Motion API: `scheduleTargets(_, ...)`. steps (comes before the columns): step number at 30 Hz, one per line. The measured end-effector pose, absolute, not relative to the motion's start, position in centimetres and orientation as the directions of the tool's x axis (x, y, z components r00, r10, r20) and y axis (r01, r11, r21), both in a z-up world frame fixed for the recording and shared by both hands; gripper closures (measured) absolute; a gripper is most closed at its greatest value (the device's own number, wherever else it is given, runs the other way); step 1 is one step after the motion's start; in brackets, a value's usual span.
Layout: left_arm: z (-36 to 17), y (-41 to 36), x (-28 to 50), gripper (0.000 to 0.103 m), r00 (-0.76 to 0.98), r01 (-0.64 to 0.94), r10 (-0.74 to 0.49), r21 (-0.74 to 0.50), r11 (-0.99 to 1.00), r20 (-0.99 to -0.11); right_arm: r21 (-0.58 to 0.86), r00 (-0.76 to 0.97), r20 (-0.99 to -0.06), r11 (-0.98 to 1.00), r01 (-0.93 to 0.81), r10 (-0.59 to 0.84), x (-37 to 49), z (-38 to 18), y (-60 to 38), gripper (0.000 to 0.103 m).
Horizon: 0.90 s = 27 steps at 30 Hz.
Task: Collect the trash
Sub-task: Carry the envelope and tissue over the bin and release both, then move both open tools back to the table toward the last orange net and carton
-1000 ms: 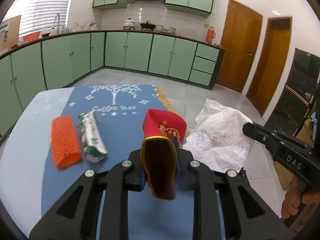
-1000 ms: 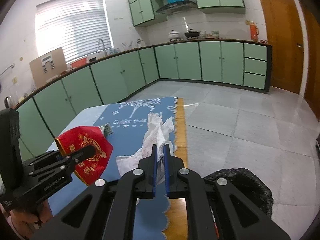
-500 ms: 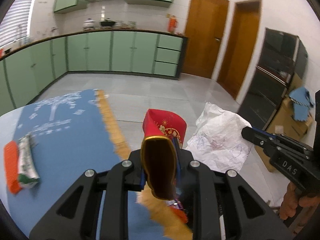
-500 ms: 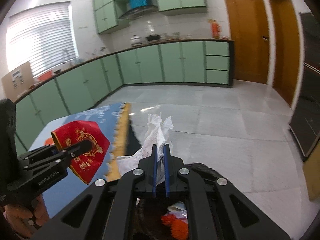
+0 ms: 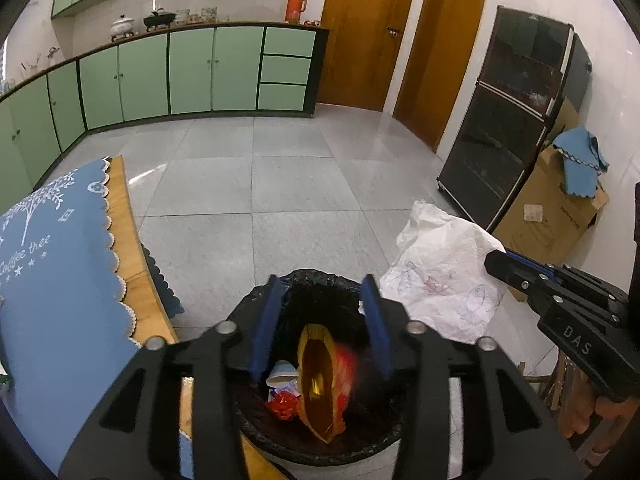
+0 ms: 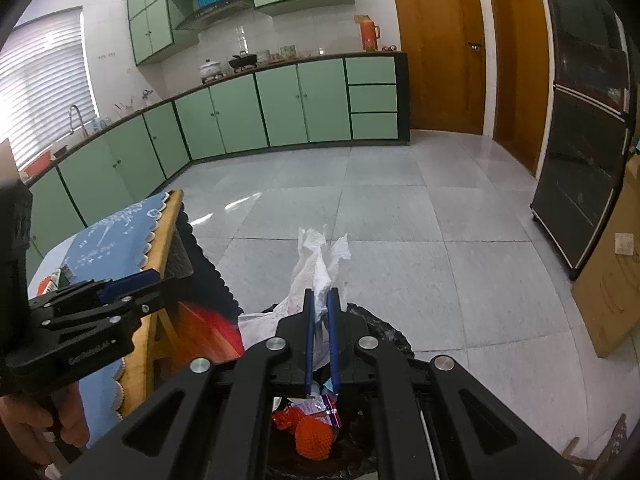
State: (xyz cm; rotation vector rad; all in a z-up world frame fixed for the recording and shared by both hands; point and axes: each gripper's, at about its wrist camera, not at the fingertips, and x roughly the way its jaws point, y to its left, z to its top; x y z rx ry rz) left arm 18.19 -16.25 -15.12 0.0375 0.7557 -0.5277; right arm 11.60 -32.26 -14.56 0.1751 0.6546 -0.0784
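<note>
A: How are the tongs set at this moment?

B: The left gripper (image 5: 322, 320) is held over the mouth of the black-lined bin (image 5: 256, 300), and its jaws have just been opening. Nothing is pressed between the pads; the red and gold packet (image 5: 324, 380) is seen loose below them, blurred, inside the rim. The release seems to have been timed so that the packet lands among the trash already in there.

A: And the other one?

B: The right gripper (image 6: 320, 308) is clamped nearly shut on the white crumpled paper (image 6: 320, 264), which sticks up past the fingertips. It is held above the near rim of the bin, judged to be next in line for dropping. In the left wrist view the same paper is seen spread beside the bin's right rim.

A: Why both over one spot?

B: The bin stands on the floor, close to the edge of the table (image 5: 120, 248) with the blue cloth (image 5: 52, 280), so trash can be carried a short way off the tabletop and let go.

A: What remains?

B: An orange thing and a wrapper are glimpsed on the tabletop at the left edge of the right wrist view, too small to be told apart clearly. These are presumably to be collected afterwards.
</note>
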Motion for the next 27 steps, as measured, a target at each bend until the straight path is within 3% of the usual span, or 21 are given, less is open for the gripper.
scheduleTargets(7, -14.8, -14.7, 18.2, 0.053, 0.623, 0.434, -0.424, -0.161, 0.886, -0.657, 0.142, 0.768, -0.641, 0.983, 0.12, -0.001, 12.4, -16.0, -31.8, 0.096)
scheduleTargets(10, -14.5, -13.7, 18.2, 0.05, 0.638, 0.414, -0.413, -0.163, 0.896, -0.65, 0.138, 0.755, -0.655, 0.98, 0.141, -0.017, 12.5, -16.6, -31.6, 0.086)
scheduleTargets(12, -14.3, -12.9, 18.1, 0.049, 0.645, 0.401, -0.406, -0.167, 0.901, -0.647, 0.142, 0.751, -0.66, 0.979, 0.147, -0.017, 12.7, -16.7, -31.6, 0.065)
scheduleTargets(27, -12.6, -7.6, 17.0, 0.042, 0.73, 0.298, -0.307, -0.12, 0.947, -0.61, 0.171, 0.807, -0.587, 0.985, 0.039, 0.07, 13.2, -12.7, -27.4, 0.047)
